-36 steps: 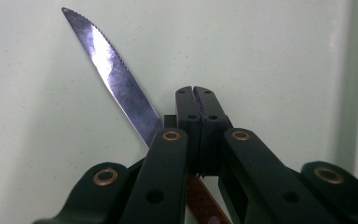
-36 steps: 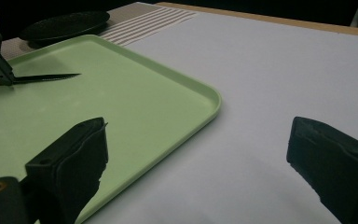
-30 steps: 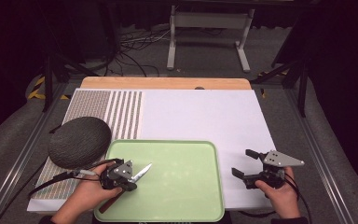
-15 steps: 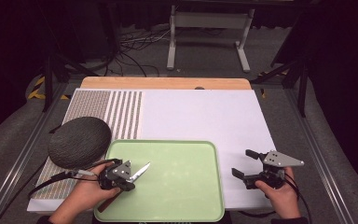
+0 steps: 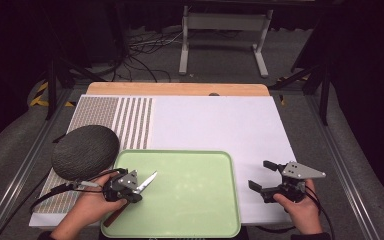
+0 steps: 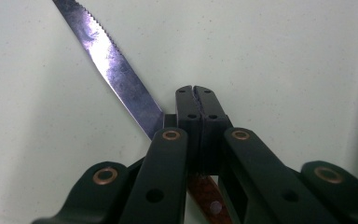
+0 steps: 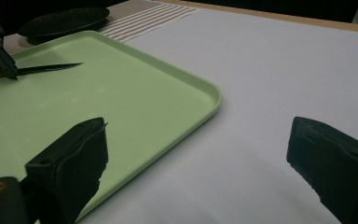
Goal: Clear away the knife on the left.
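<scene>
The left tool [image 5: 130,186] is clamped tight on a serrated knife [image 6: 111,70] where blade meets brown handle, holding it over the left part of the pale green tray [image 5: 200,200] with the blade angled up and away. The right tool [image 5: 266,176] hangs over the white surface [image 5: 220,125] just right of the tray, jaws spread wide. A dark round plate [image 5: 85,151] sits off the tray's far left corner.

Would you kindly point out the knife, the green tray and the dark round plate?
knife [image 6: 116,70], left gripper view, middle of the serrated blade.
green tray [image 5: 200,200], high view, bare floor of the tray.
dark round plate [image 5: 82,150], high view, middle of its textured top.
</scene>
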Motion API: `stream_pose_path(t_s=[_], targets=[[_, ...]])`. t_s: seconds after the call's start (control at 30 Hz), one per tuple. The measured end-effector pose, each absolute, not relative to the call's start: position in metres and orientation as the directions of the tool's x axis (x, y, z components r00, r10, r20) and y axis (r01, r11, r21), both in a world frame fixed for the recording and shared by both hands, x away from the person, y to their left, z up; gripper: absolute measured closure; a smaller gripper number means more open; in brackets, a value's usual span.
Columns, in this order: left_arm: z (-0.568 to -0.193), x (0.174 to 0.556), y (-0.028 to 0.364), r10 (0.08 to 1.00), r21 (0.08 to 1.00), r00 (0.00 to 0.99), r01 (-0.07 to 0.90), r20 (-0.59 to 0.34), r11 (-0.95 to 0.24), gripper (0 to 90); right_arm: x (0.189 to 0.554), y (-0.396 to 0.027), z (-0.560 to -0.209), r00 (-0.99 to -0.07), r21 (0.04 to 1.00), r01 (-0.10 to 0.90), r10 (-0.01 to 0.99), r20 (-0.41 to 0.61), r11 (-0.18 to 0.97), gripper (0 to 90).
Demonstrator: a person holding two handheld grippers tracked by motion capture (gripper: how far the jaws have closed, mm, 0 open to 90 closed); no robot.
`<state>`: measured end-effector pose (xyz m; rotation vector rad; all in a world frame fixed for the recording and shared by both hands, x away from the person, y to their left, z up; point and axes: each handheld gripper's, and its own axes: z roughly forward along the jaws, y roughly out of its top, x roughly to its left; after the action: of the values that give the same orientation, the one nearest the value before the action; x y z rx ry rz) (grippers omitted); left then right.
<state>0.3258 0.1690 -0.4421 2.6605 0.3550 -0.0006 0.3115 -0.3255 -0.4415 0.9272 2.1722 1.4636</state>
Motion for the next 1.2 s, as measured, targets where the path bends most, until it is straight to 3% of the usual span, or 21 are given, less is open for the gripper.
stream_pose_path(t_s=[1.2], targets=[[-0.442, 0.326, 0.19, 0.308, 0.428, 0.949, 0.309, -0.073, -0.849, 90.0, 0.312, -0.326, -0.443, -0.72, 0.91, 0.326, 0.691, 0.063, 0.256, 6.0]])
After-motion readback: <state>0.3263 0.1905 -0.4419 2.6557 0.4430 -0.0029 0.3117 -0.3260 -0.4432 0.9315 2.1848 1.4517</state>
